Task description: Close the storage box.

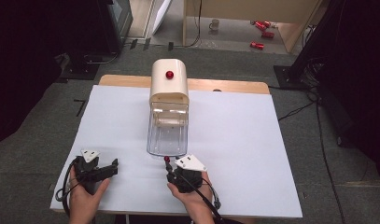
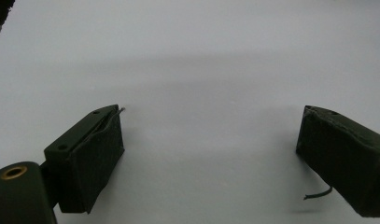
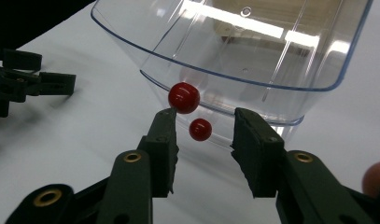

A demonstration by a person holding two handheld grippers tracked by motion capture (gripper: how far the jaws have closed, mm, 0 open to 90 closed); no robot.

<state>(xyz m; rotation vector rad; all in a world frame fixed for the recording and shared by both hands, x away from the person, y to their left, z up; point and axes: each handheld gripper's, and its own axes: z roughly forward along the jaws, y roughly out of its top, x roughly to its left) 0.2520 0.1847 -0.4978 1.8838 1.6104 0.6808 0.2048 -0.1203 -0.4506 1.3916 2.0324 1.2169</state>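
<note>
A cream dispenser [image 1: 169, 86] with a red knob [image 1: 169, 74] stands at the back middle of the table. A clear plastic bin [image 1: 167, 135] reaches forward from it. My right gripper [image 1: 171, 168] sits just in front of the bin's near rim [image 3: 234, 84], open. A small red ball [image 3: 183, 97] rests by the tip of its left jaw, against the bin's front. A second red ball [image 3: 200, 129] shows lower, between the jaws; I cannot tell whether it is a reflection. My left gripper [image 1: 114, 168] rests open over bare table [image 2: 211, 112].
A white sheet [image 1: 234, 140] covers the table, whose wooden edge [image 1: 225, 86] shows at the back. My left gripper [image 3: 24, 79] also appears at the left of the right gripper view. Red cans [image 1: 257, 45] and a mug [image 1: 214, 24] lie on the floor beyond.
</note>
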